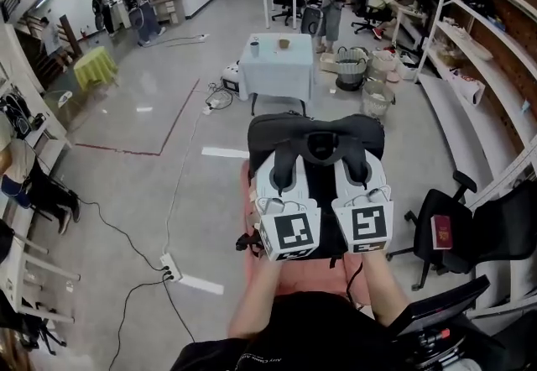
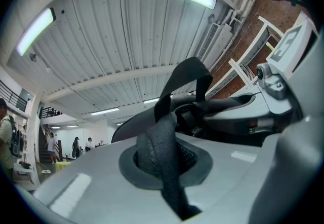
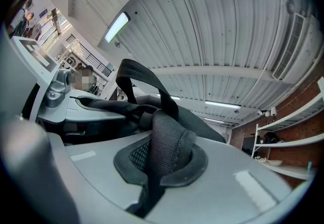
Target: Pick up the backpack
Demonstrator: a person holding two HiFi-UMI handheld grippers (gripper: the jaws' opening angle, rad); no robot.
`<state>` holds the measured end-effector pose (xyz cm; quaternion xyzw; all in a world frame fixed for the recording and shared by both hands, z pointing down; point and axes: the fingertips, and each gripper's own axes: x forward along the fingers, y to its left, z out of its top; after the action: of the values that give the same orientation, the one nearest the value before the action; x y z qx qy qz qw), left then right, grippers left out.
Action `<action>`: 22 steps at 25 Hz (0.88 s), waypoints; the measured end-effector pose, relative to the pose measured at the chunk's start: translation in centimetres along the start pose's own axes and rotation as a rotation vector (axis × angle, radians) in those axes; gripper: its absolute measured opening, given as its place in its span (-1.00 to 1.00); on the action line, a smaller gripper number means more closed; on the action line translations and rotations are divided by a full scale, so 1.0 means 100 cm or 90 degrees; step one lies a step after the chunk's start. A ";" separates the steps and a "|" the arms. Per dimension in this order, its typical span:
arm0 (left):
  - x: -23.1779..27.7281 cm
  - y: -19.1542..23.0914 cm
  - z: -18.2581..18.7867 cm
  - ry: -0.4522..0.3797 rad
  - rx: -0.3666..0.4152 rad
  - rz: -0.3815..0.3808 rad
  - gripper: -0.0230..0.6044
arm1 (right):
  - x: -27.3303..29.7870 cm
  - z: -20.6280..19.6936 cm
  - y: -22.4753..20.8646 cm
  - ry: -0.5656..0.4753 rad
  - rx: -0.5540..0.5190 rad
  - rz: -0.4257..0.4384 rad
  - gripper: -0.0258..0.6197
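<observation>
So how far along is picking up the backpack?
Gripping looks done: the left gripper is shut on one padded black mesh shoulder strap of the black fabric backpack, the right gripper on the other. In hand: the lift. Left: I cannot tell whether it hangs clear of the pink surface beneath.

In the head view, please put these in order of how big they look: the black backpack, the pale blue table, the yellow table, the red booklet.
1. black backpack, largest, though it is also nearest the camera
2. pale blue table
3. yellow table
4. red booklet, clearly smallest
</observation>
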<state>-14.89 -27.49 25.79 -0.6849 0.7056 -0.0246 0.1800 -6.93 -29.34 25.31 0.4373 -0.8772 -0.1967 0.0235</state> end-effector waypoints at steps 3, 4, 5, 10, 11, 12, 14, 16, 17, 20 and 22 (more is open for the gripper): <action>0.001 -0.004 0.000 -0.007 -0.003 0.002 -0.89 | -0.001 -0.002 -0.003 -0.002 -0.003 -0.003 -0.85; 0.001 -0.006 0.000 -0.007 -0.004 0.002 -0.89 | -0.002 -0.002 -0.004 -0.005 -0.002 -0.006 -0.85; 0.000 -0.006 0.000 -0.007 -0.004 0.002 -0.89 | -0.002 -0.002 -0.005 -0.007 -0.002 -0.008 -0.85; -0.001 -0.003 0.001 -0.010 -0.002 -0.001 -0.89 | -0.002 0.000 -0.001 -0.007 -0.007 -0.014 -0.86; -0.002 -0.002 0.000 -0.009 -0.001 -0.001 -0.89 | -0.002 0.000 -0.001 -0.006 -0.008 -0.014 -0.86; -0.002 -0.003 -0.001 -0.007 -0.001 -0.002 -0.89 | -0.002 -0.001 0.000 -0.004 -0.009 -0.014 -0.86; -0.002 -0.006 -0.002 -0.003 0.000 -0.005 -0.89 | -0.005 -0.004 -0.001 0.001 -0.007 -0.014 -0.86; -0.002 -0.010 -0.004 0.001 0.000 -0.008 -0.89 | -0.007 -0.008 -0.003 0.007 -0.004 -0.015 -0.86; -0.002 -0.011 -0.005 0.003 0.000 -0.010 -0.89 | -0.008 -0.010 -0.003 0.012 -0.004 -0.015 -0.86; -0.002 -0.014 -0.009 0.009 -0.001 -0.016 -0.89 | -0.009 -0.014 -0.003 0.018 -0.001 -0.017 -0.86; -0.002 -0.016 -0.012 0.014 -0.002 -0.019 -0.89 | -0.010 -0.017 -0.003 0.022 0.002 -0.018 -0.86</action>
<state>-13.66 -27.60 27.40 -0.6955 0.6972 -0.0335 0.1708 -5.67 -29.28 26.91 0.4528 -0.8709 -0.1880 0.0348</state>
